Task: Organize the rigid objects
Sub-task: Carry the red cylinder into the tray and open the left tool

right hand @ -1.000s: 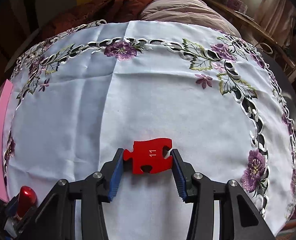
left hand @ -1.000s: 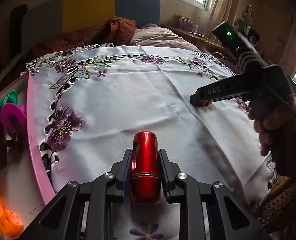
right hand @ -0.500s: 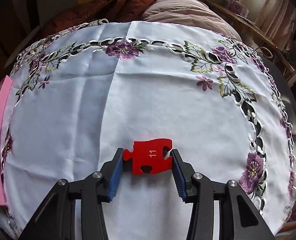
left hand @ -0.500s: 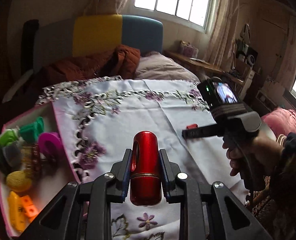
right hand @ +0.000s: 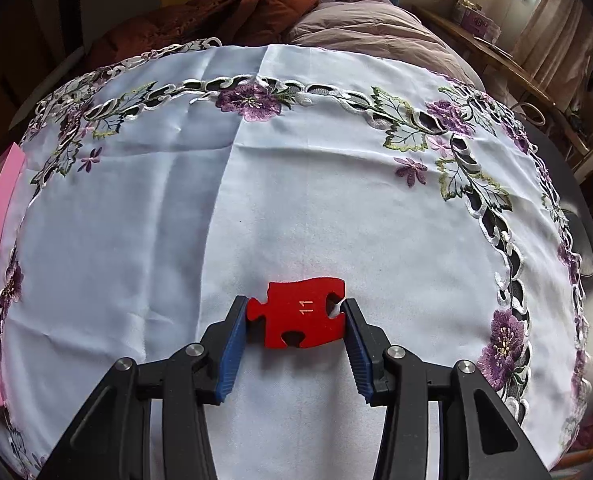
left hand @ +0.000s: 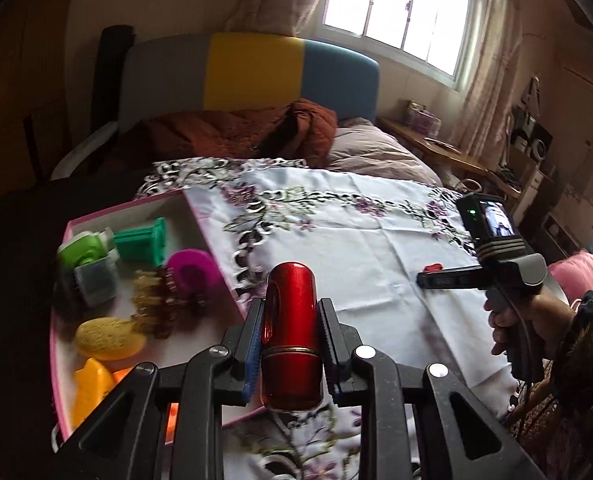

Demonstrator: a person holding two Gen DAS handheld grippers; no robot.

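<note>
Overhead, left tool [left hand: 290,344], angled downward, around red lipstick tube [left hand: 291,336].

A lived-in bedroom at home. In the left wrist view, a bed [left hand: 376,152] lies at twelve o'clock with a grey, yellow and blue padded headboard [left hand: 256,72], a rumpled rust-brown quilt [left hand: 248,132] and a mauve pillow. Curtained windows [left hand: 400,8] glow at one o'clock above a cluttered wooden side table [left hand: 448,152]. An embroidered floral tablecloth [right hand: 296,200] covers the work surface in front.
</note>
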